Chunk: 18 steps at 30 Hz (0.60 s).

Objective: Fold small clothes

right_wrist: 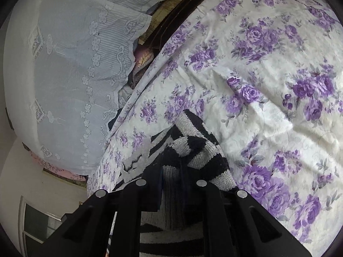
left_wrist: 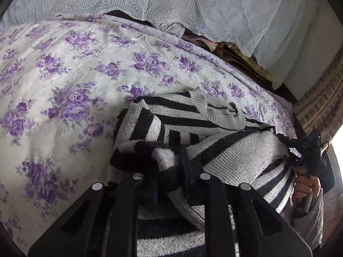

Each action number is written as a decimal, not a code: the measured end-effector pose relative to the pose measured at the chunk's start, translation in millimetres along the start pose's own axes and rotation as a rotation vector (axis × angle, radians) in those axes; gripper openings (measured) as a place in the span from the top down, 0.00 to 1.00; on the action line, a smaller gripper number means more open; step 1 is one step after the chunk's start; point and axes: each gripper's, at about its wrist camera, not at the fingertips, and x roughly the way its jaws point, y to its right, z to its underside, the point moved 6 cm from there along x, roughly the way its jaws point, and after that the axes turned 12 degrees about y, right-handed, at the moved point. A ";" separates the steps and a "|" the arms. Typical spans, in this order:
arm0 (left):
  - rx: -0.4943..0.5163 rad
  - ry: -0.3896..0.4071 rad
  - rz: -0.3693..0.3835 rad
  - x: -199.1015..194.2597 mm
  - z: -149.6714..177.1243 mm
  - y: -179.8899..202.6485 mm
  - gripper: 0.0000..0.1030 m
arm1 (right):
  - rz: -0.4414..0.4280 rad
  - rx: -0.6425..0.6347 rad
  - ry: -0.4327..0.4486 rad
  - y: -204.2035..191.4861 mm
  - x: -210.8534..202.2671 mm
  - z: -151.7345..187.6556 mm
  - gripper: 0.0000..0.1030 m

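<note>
A striped sweater (left_wrist: pixel 214 128) in black and grey lies bunched up on a bed sheet (left_wrist: pixel 64 75) with purple flowers. It sits near the edge of the bed, close to both tools.

In the left wrist view, the left gripper (left_wrist: pixel 169 167) has a thick fold of the sweater squeezed between its two black fingers. The wool bulges out on both sides of the fingers. This view also shows the sweater's grey ribbed collar (left_wrist: pixel 216 109), and far on the right side a hand (left_wrist: pixel 306 184) wrapped around the handle of the other tool. The right wrist view shows none of that.

In the right wrist view, the right gripper (right_wrist: pixel 171 171) is closed on another part of the sweater (right_wrist: pixel 193 143), with grey knit pinched between its fingers. The sweater rises in a small hump just past the fingertips. This view shows much more of the flowered sheet (right_wrist: pixel 278 85) on the right side.

Both views show a white lace cloth (right_wrist: pixel 64 64) hanging beside the bed (left_wrist: pixel 193 4). Only the right wrist view shows a pale wall (right_wrist: pixel 42 188) low on the left.
</note>
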 end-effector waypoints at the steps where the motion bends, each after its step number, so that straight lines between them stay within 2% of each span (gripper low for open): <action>1: 0.001 0.007 -0.002 -1.0 0.4 0.3 0.83 | -0.001 -0.011 0.003 -0.7 -1.0 0.1 0.86; 4: 0.006 0.020 -0.001 -5.9 -0.4 1.7 0.81 | -0.009 -0.031 0.013 -5.7 -5.8 0.1 0.82; 6: 0.017 0.040 -0.005 -15.3 -1.2 4.8 0.74 | -0.025 -0.037 0.034 -10.1 -16.2 -0.2 0.76; 7: 0.023 0.054 -0.009 -21.2 -1.9 6.0 0.57 | -0.031 -0.042 0.044 -12.4 -22.8 -0.8 0.67; 8: 0.027 0.076 -0.012 -29.7 -3.2 7.0 0.34 | -0.036 -0.050 0.059 -14.9 -31.0 -1.7 0.61; 10: 0.033 0.158 -0.034 -54.5 -9.1 6.1 0.19 | -0.043 -0.078 0.088 -22.6 -47.1 -2.5 0.59; 12: 0.032 0.199 -0.027 -74.5 -14.2 3.7 0.19 | -0.036 -0.117 0.116 -30.3 -63.4 -0.5 0.59; 14: 0.033 0.190 -0.032 -85.0 -13.3 -1.0 0.19 | -0.030 -0.155 0.138 -36.2 -78.7 5.6 0.59; 18: 0.130 0.139 -0.138 -84.9 1.1 -7.7 0.19 | 0.008 -0.261 0.137 -47.5 -96.5 31.5 0.63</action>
